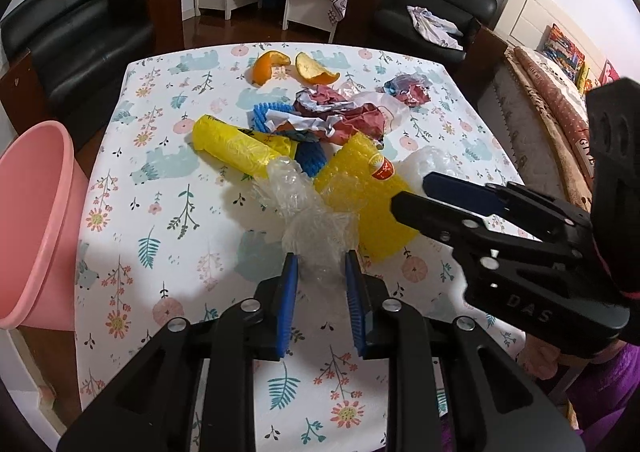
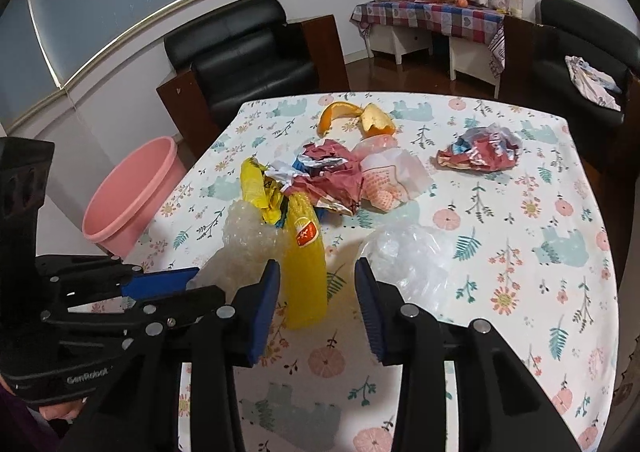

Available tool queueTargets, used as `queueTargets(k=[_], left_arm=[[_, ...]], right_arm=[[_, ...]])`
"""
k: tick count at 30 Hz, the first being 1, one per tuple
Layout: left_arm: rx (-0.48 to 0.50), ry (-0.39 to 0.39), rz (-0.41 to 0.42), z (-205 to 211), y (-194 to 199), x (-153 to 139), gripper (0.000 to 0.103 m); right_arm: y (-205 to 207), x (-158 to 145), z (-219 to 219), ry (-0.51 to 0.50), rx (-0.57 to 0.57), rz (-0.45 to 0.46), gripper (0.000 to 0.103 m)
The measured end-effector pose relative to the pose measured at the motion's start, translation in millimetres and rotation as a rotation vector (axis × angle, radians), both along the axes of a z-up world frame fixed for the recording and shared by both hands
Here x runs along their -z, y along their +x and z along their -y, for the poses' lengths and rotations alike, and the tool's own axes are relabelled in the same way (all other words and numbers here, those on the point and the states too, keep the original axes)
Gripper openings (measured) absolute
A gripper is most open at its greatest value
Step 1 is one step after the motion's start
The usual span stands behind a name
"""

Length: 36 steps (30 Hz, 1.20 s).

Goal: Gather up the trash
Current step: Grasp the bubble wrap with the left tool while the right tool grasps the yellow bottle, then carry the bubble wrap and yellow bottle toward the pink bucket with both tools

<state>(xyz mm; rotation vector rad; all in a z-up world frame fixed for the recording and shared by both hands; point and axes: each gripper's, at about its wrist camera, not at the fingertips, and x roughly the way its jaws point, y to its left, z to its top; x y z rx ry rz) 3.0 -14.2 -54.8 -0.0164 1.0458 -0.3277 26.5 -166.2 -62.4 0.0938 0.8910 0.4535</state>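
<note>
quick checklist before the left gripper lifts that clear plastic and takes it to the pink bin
1. Left gripper closed on the crumpled clear plastic wrap: ok, both blue pads press its near end.
2. Wrap free of the yellow bubble-wrap sheet: cannot tell, they overlap.
3. Pink plastic bin open and upright beside the table's left edge: ok.
4. Path from wrap to bin: ok, only bare floral tablecloth between them.
5. Right gripper clear of the wrap: ok, it is open over the yellow sheet, nothing gripped.
6. Room inside the bin: cannot tell, its bottom is hidden.
</note>
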Motion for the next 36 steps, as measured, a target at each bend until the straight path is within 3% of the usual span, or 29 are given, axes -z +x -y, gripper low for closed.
queueTargets(k=[6, 11, 18, 28, 36], left_arm=[[-0.017, 0.011, -0.004, -4, 1, 0, 0.023], [-0.028, 0.026, -0.003, -6, 3, -2, 0.023], [-0.039, 0.046, 0.029, -14, 4, -16, 0.023], [-0.076, 0.043, 0.125, -26, 16, -54, 0.023], [-0.09, 0.053, 0.226, -12, -6, -78, 0.023]], right_arm=[[8, 7, -14, -0.002, -0.046, -0.03, 0.033], [14, 16, -20, -0.028, -0.052, -0.07, 0.011], [18, 3, -5, -0.009, -0.032, -0.05, 0.009], [18, -55, 16, 0.029, -0.015, 0.052, 0.009], [-6, -88, 27, 0.026, 0.024, 0.135, 0.009]])
